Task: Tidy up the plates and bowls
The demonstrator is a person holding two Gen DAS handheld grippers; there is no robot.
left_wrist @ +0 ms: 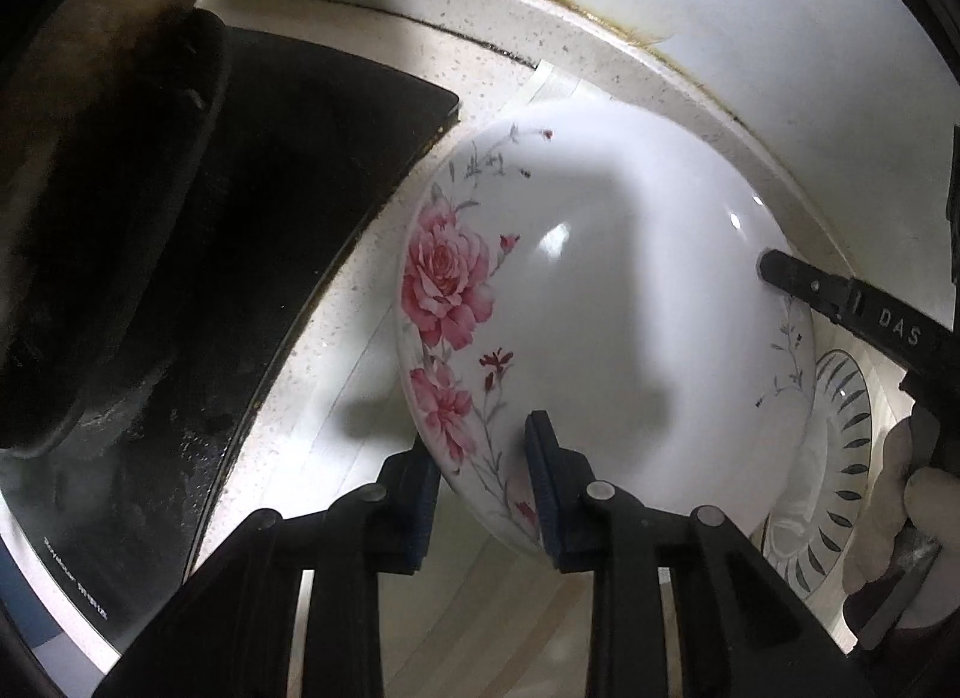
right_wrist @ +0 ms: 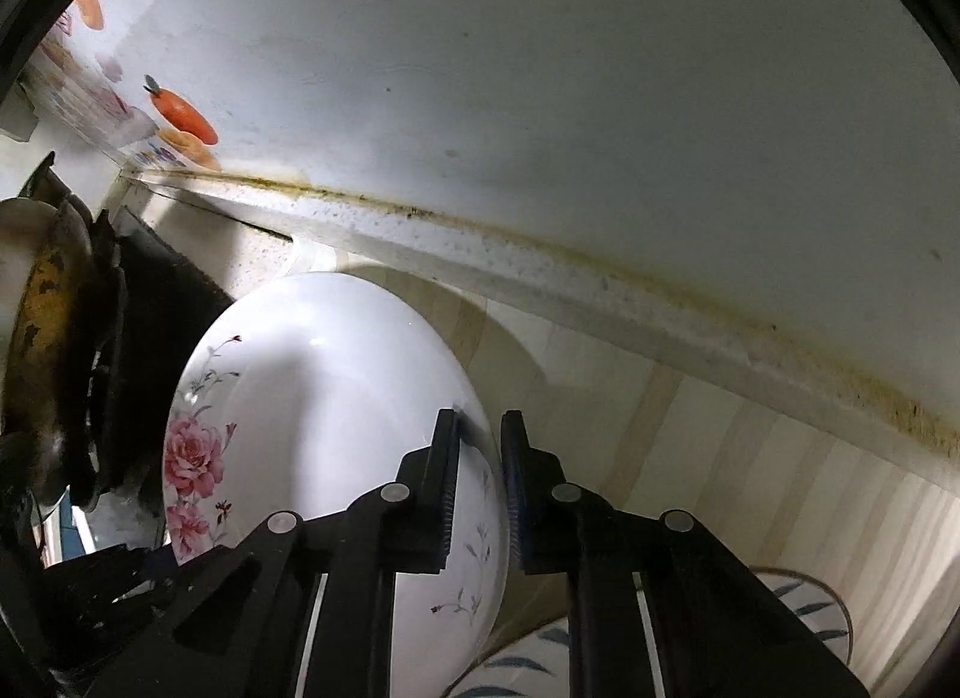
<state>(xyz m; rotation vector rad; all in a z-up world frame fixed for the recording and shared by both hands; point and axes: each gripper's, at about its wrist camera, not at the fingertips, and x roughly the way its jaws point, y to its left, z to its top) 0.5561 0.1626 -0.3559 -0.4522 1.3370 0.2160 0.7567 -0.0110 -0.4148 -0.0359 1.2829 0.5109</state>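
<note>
A large white bowl with pink roses [left_wrist: 600,302] is held tilted above the counter by both grippers. My left gripper [left_wrist: 486,494] is shut on its near rim, one finger inside and one outside. My right gripper [right_wrist: 480,488] is shut on the opposite rim; its finger [left_wrist: 840,302] shows at the right of the left wrist view. The bowl also shows in the right wrist view [right_wrist: 312,398]. Below it lies a white dish with a dark leaf pattern [left_wrist: 834,458], partly hidden, also seen in the right wrist view [right_wrist: 804,608].
A black gas stove [left_wrist: 288,230] with a dark, worn pan [left_wrist: 90,218] stands to the left. A white wall [right_wrist: 540,98] with fruit stickers [right_wrist: 180,116] runs behind the speckled counter edge. A striped wooden board [right_wrist: 720,458] covers the counter under the dishes.
</note>
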